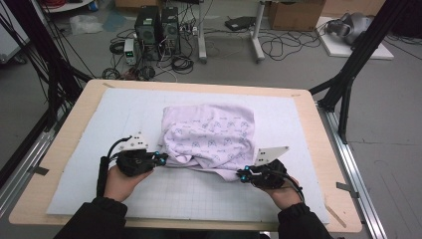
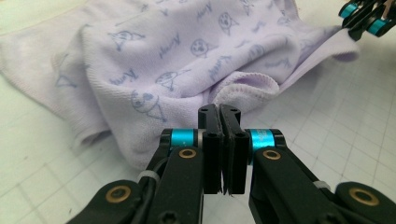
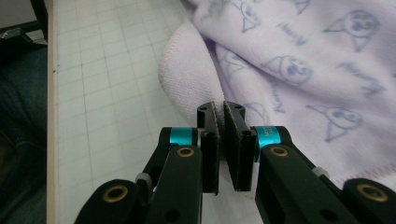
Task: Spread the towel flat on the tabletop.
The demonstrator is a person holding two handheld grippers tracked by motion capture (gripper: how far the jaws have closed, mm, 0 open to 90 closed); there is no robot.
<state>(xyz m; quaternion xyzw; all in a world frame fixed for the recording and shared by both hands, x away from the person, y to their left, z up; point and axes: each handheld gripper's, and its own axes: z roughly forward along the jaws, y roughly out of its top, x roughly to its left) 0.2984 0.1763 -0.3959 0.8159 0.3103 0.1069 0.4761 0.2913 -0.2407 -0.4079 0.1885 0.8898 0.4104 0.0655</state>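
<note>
A lavender towel (image 1: 209, 134) printed with small blue figures lies bunched in the middle of the white grid mat (image 1: 119, 114). My left gripper (image 1: 161, 159) is at the towel's near left edge. In the left gripper view its jaws (image 2: 219, 111) are pressed together at a hemmed fold of the towel (image 2: 163, 51). My right gripper (image 1: 243, 174) is at the near right corner. In the right gripper view it (image 3: 220, 108) is shut with the towel's (image 3: 303, 56) cloth at its tips. The left gripper view shows the right gripper (image 2: 362, 21) holding a raised corner.
The mat lies on a wooden table (image 1: 69, 129) with bare margins on all sides. Past the far edge, the floor holds computer towers (image 1: 157, 27), cables and a cardboard box (image 1: 293, 12). Black frame legs (image 1: 348, 74) stand at the right.
</note>
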